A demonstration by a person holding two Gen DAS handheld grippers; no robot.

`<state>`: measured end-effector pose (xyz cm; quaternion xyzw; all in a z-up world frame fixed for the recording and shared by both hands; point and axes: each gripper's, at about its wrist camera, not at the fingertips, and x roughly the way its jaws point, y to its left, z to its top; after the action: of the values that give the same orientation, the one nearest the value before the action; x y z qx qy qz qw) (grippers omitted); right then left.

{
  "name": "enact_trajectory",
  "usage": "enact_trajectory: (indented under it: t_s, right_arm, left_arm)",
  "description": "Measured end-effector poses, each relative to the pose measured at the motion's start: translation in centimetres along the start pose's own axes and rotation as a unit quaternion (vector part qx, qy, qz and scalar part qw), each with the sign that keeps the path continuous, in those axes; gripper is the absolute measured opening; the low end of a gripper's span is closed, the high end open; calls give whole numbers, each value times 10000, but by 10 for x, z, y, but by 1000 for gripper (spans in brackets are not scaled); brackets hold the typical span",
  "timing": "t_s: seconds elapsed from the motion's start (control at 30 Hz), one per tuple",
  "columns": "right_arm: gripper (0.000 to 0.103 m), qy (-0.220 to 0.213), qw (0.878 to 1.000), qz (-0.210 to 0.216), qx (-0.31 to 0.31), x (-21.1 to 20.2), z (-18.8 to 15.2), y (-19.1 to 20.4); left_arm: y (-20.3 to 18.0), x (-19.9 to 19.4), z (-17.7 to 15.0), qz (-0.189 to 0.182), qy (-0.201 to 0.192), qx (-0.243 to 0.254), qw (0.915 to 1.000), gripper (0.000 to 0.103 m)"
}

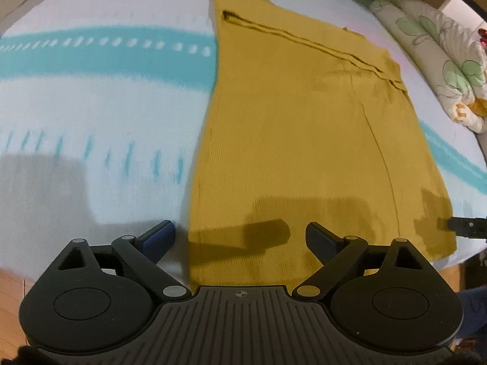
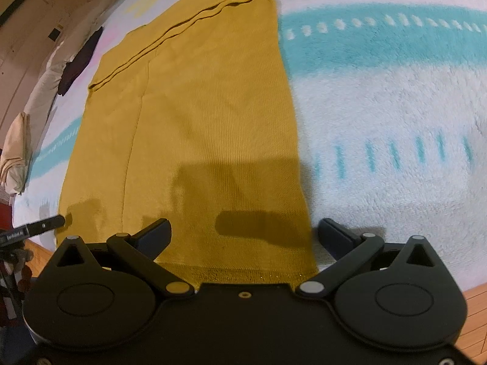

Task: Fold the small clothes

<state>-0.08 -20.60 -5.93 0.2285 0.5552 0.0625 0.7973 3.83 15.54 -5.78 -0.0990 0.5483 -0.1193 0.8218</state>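
Note:
A mustard-yellow knit garment (image 1: 298, 127) lies flat on the bed, folded into a long strip with a sleeve crossing its far end. It also shows in the right wrist view (image 2: 197, 115). My left gripper (image 1: 240, 237) is open and empty, hovering over the garment's near left corner, with one finger over the blanket. My right gripper (image 2: 243, 234) is open and empty over the near right corner. A fingertip of the right gripper shows in the left wrist view (image 1: 465, 226), and a fingertip of the left gripper shows in the right wrist view (image 2: 39, 226).
A white fleece blanket with teal stripes (image 1: 91, 106) covers the bed (image 2: 395, 91). A floral pillow (image 1: 441, 60) lies along one edge. A dark cloth (image 2: 79, 60) lies at the far side. Wooden floor (image 2: 478, 307) borders the bed's near edge.

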Motion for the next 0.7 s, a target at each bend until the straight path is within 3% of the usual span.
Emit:
enact_trajectory:
  t_s: [0.2,0.4,0.57,0.7]
  right_arm:
    - [103,16,10000,-23,-47,0,0,1]
    - [103,-1,10000,74,0,0,0,-3]
    - [103,5,9997,198,110,-2,-2,-6]
    - [103,25,9995,247,177,-3,-4,-7]
  left_arm:
    - [1,1,-1,-80,44,-129,9999,92]
    - [-7,2,-3,176,10,200,9996,83]
    - [-5,-3,-3,456,-86,154,9988,52]
    - [-4,-6,-3,464,-164,160,9987,40]
